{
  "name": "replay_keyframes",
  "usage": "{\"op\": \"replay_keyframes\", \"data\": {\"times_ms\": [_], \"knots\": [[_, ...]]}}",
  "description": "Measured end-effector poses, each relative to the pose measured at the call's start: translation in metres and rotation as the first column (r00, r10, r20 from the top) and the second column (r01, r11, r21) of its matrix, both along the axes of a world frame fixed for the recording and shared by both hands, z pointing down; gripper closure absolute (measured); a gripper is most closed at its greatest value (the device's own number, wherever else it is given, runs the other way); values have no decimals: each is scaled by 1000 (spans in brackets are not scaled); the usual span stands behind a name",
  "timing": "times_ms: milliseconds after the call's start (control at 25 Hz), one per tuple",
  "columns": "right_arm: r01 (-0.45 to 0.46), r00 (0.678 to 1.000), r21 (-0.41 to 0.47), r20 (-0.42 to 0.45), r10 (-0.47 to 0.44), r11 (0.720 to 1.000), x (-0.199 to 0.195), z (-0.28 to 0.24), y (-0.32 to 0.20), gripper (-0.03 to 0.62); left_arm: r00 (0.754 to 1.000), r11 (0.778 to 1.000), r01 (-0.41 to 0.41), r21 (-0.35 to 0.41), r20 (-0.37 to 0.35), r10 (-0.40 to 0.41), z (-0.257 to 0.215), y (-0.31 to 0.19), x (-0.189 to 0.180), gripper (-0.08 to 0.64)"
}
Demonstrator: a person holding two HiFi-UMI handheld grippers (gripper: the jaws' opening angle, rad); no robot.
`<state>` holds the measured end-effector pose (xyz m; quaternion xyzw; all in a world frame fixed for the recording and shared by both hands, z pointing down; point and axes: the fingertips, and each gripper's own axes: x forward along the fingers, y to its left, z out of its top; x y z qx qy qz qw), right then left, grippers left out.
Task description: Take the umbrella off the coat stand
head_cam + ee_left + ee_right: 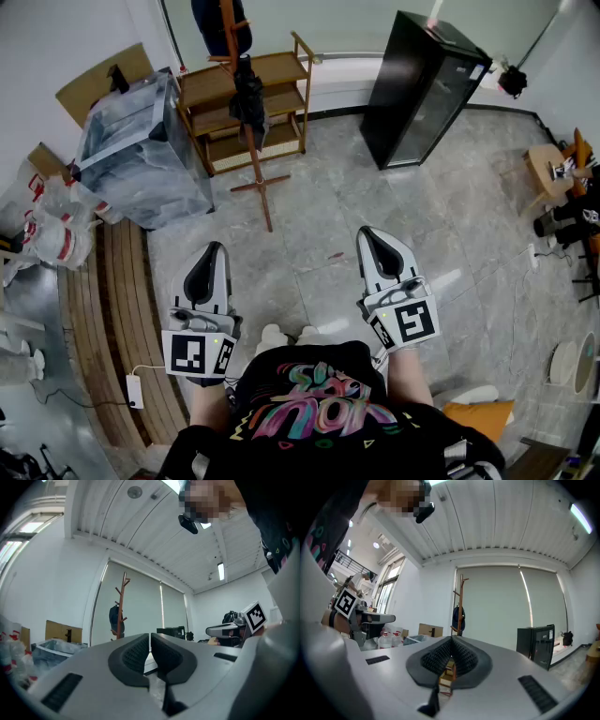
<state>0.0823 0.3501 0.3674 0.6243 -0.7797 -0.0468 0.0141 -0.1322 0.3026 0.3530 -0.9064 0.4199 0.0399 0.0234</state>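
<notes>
The wooden coat stand (255, 155) rises from the tiled floor at the far side of the room. A dark folded umbrella (247, 94) hangs along its pole, and a dark bag (220, 23) hangs higher up. Both grippers are held level near my body, well short of the stand. My left gripper (217, 247) is shut with nothing in it, and so is my right gripper (367, 232). In the left gripper view the stand (123, 602) shows far off above the closed left gripper (150, 634). The right gripper view shows the stand (461, 599) beyond the closed right gripper (451, 639).
A wooden shelf rack (281, 94) stands right behind the coat stand. A plastic-wrapped bin (141, 150) is to its left and a black cabinet (422, 84) to its right. Wooden slats (122, 309) and a power strip (134, 389) lie at the left. A stool (548, 169) stands at the right.
</notes>
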Motion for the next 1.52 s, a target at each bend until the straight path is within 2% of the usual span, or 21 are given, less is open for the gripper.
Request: {"op": "replay_keyframes", "data": {"times_ms": [280, 480, 760, 960, 1240, 1520], "knots": [[15, 1000, 1, 19, -15, 1000, 25, 3, 17, 578, 1000, 1000, 22, -1, 9, -22, 3, 18, 23, 526], [44, 999, 6, 27, -44, 999, 30, 6, 21, 577, 999, 999, 42, 4, 4, -42, 3, 27, 29, 526], [78, 996, 5, 53, -79, 997, 26, 8, -4, 577, 998, 998, 58, 2, 9, -58, 6, 6, 27, 526], [87, 995, -12, 44, -86, 996, 13, 21, -67, 577, 998, 998, 63, 1, -7, -63, 14, -54, 16, 526], [108, 994, -26, 28, -107, 994, -1, 15, -195, 577, 997, 998, 66, -4, -30, -66, 8, -188, 9, 526], [75, 997, -13, 31, -75, 997, -6, -1, -310, 577, 999, 999, 41, 9, -25, -41, -7, -308, 2, 526]]}}
